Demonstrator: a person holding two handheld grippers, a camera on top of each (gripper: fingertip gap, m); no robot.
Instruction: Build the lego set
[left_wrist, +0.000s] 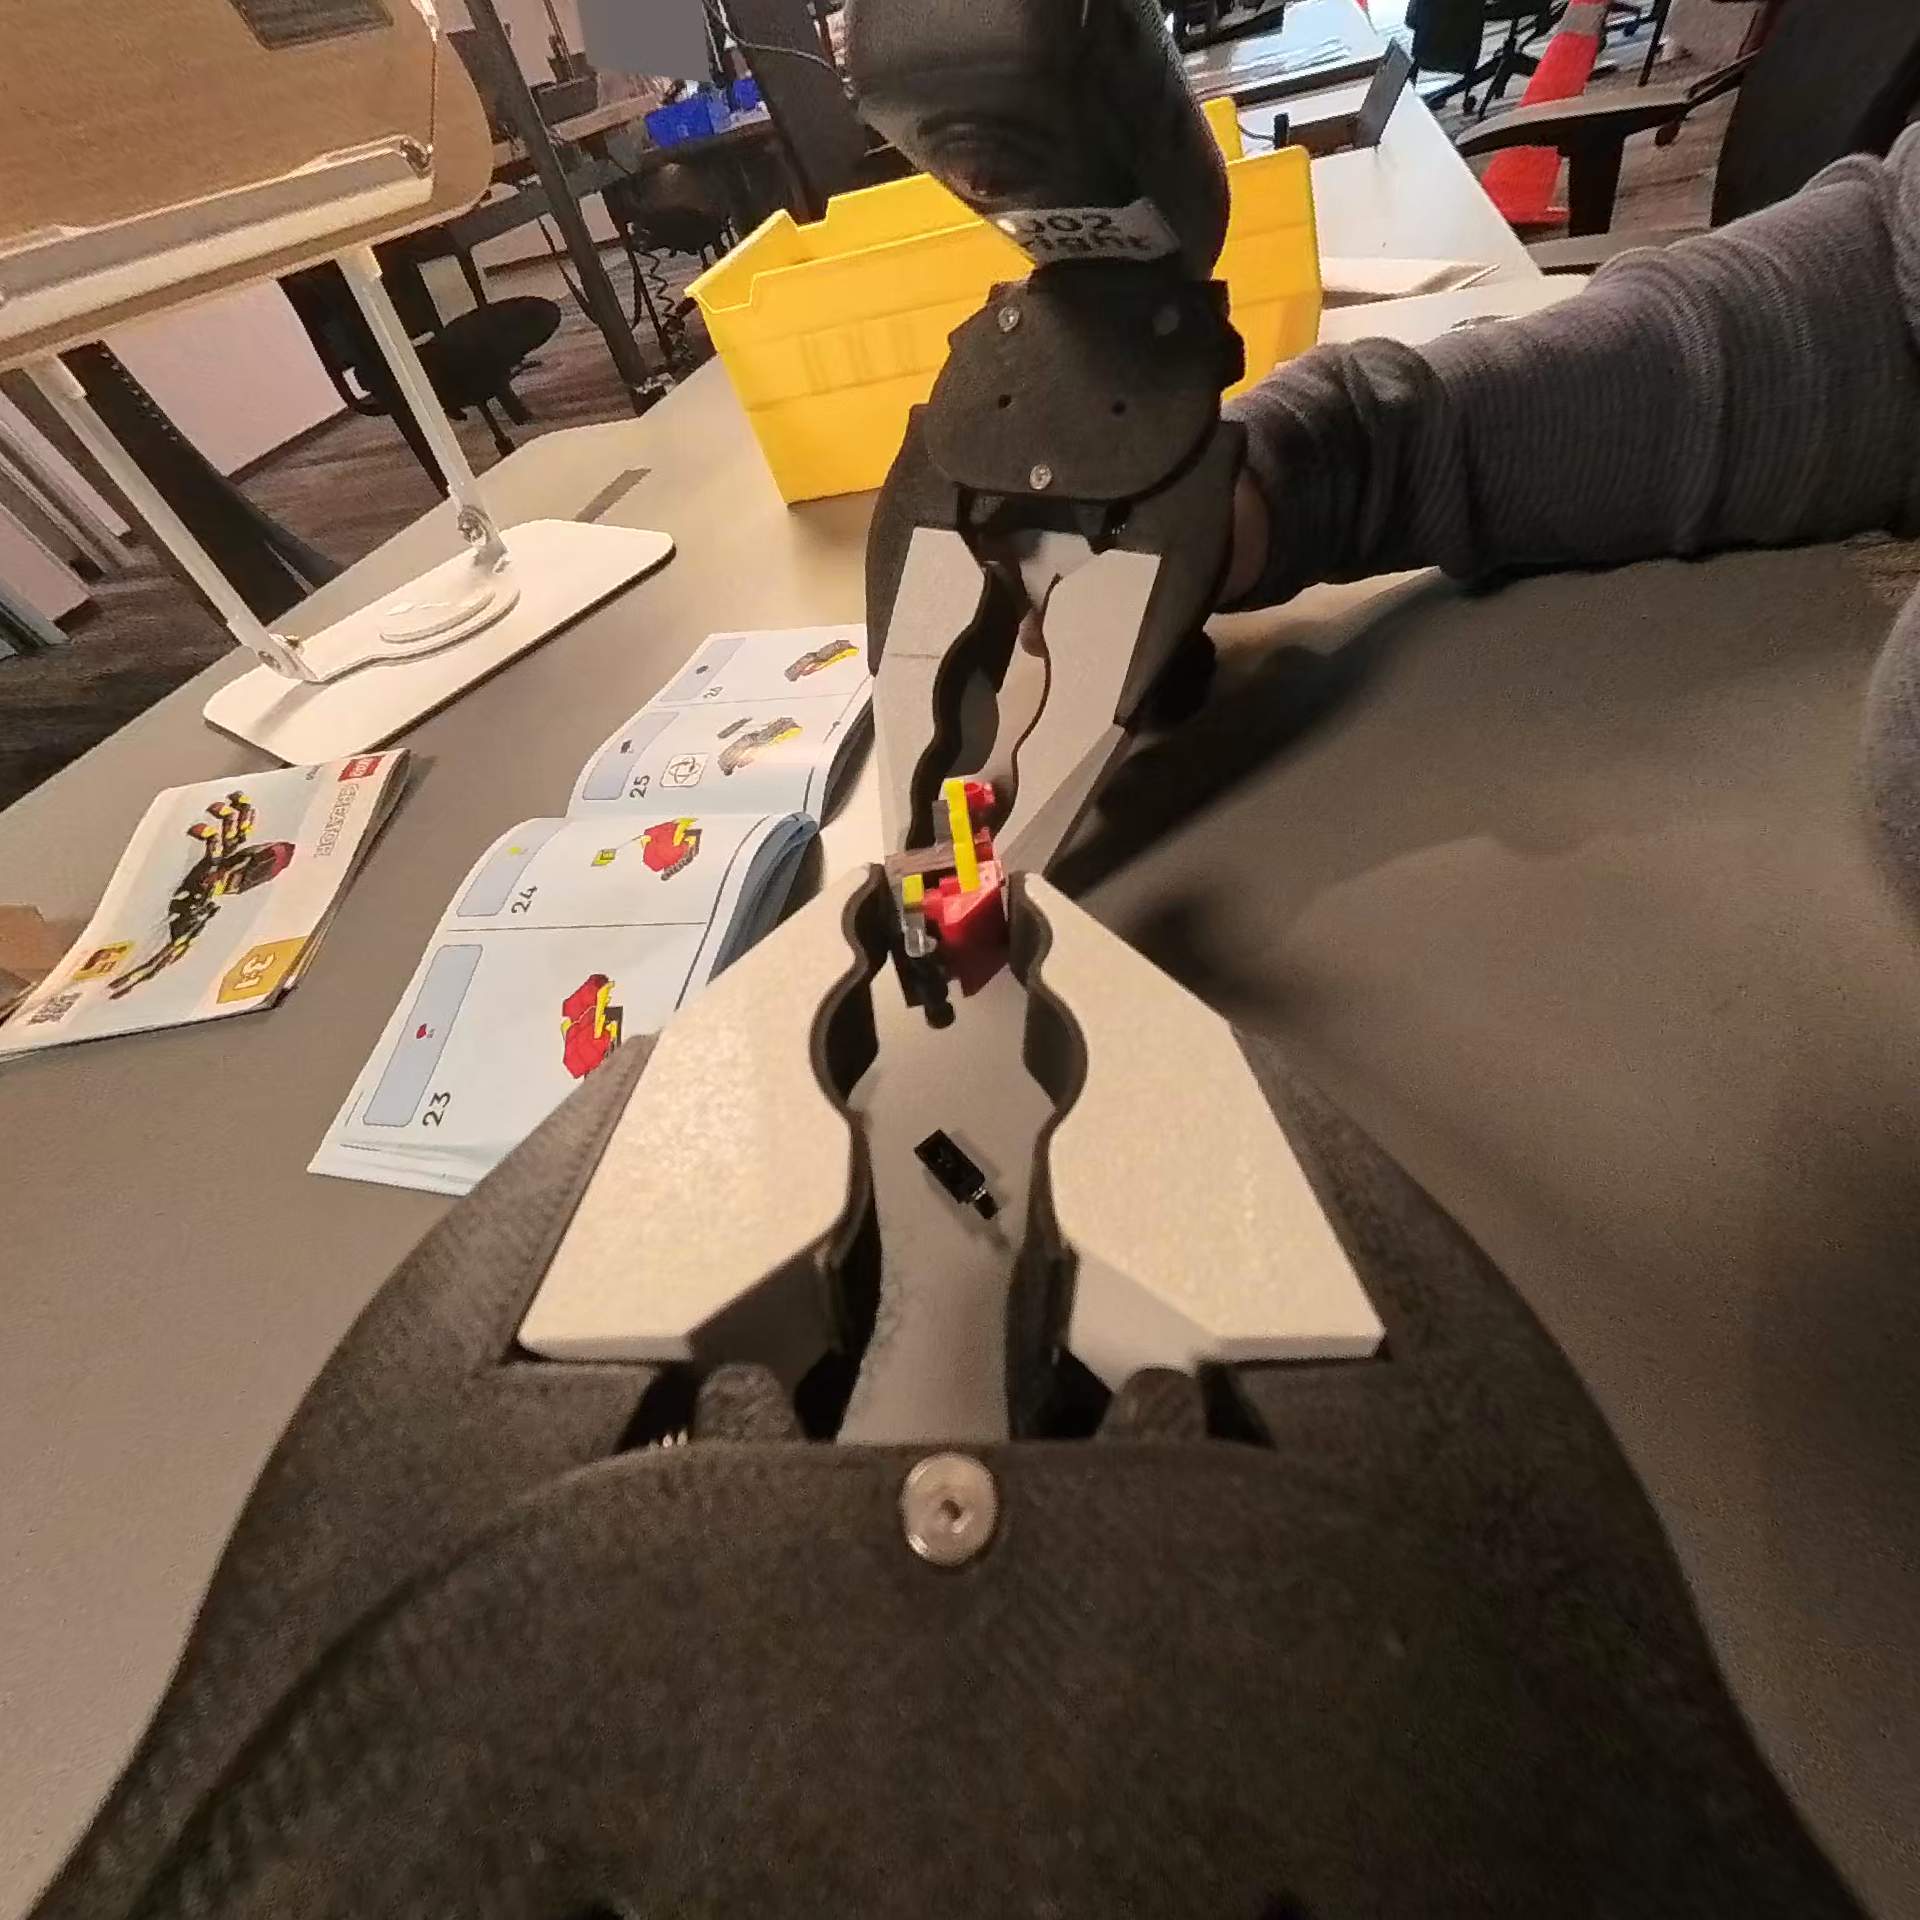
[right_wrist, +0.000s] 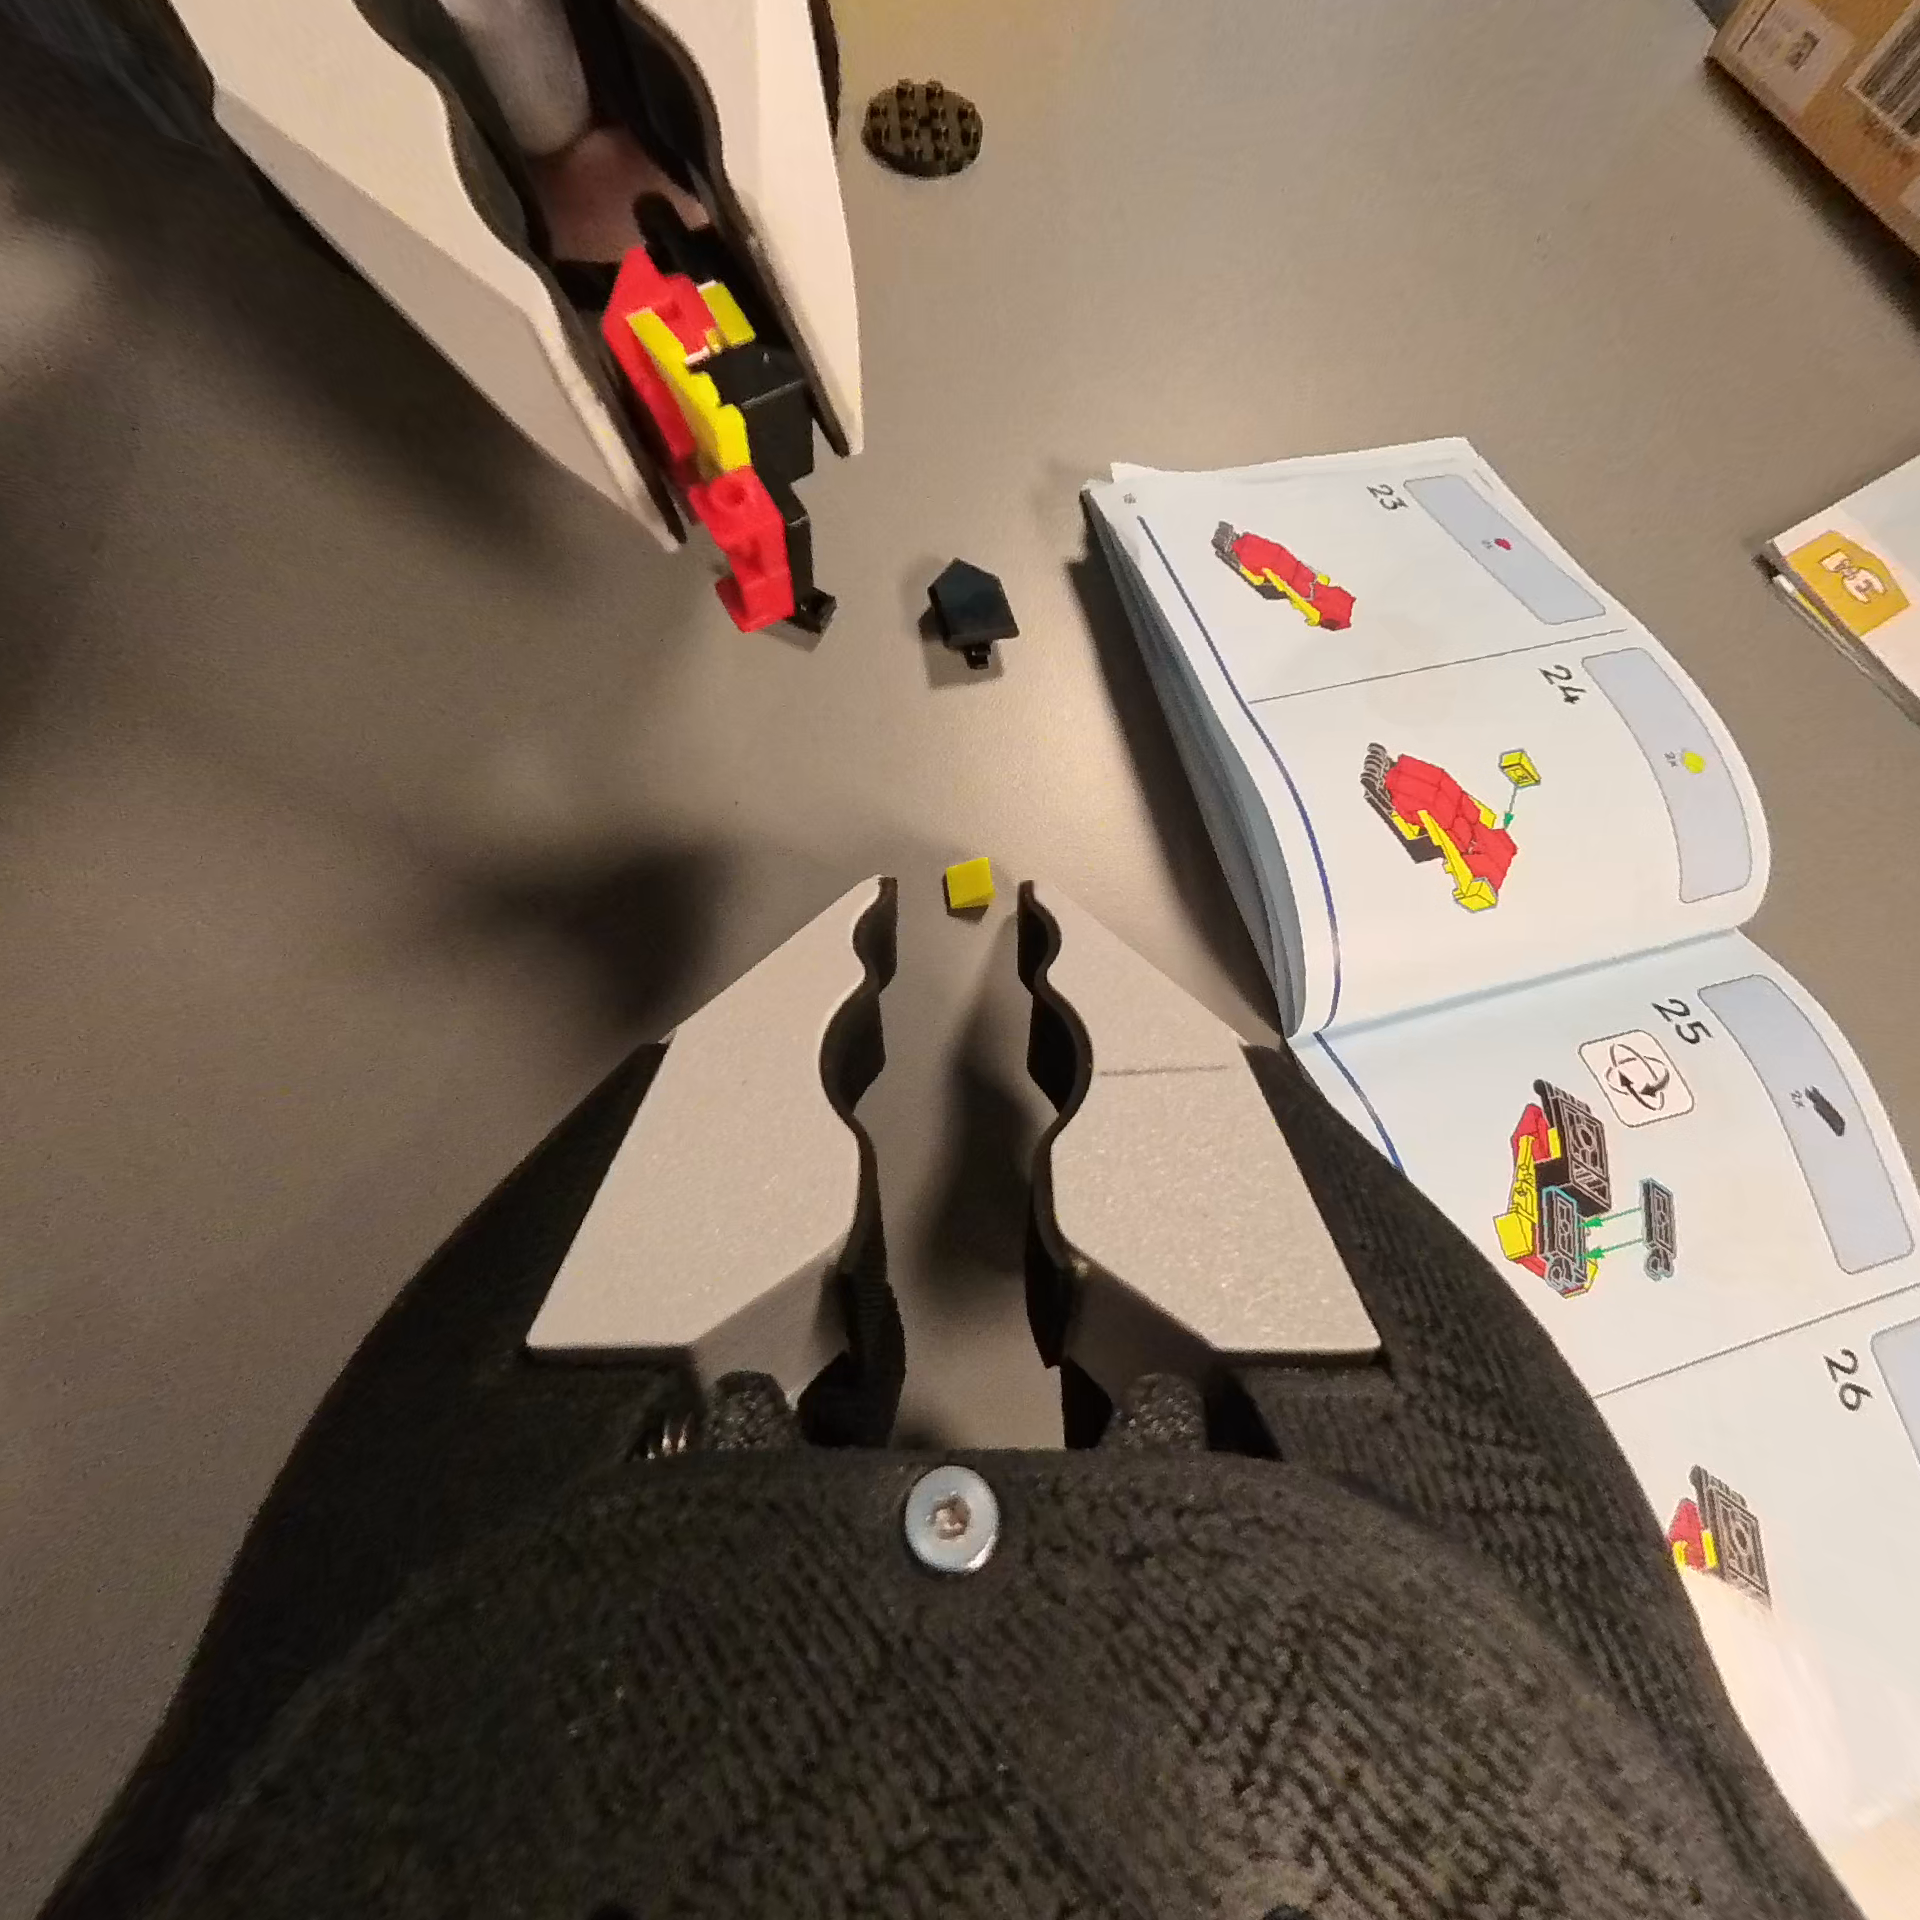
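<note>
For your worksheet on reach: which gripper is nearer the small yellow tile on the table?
Right. The right gripper hangs open just short of the small yellow tile, its fingertips flanking it. The left gripper is farther off, shut on the red, yellow and black model.

The right gripper (right_wrist: 954, 896) hangs over the grey table (right_wrist: 312, 831), fingers parted, a small yellow tile (right_wrist: 966, 885) lying between its tips. Beyond, the left gripper (right_wrist: 764, 488) clamps a red-yellow-black lego assembly (right_wrist: 717, 436).
</note>
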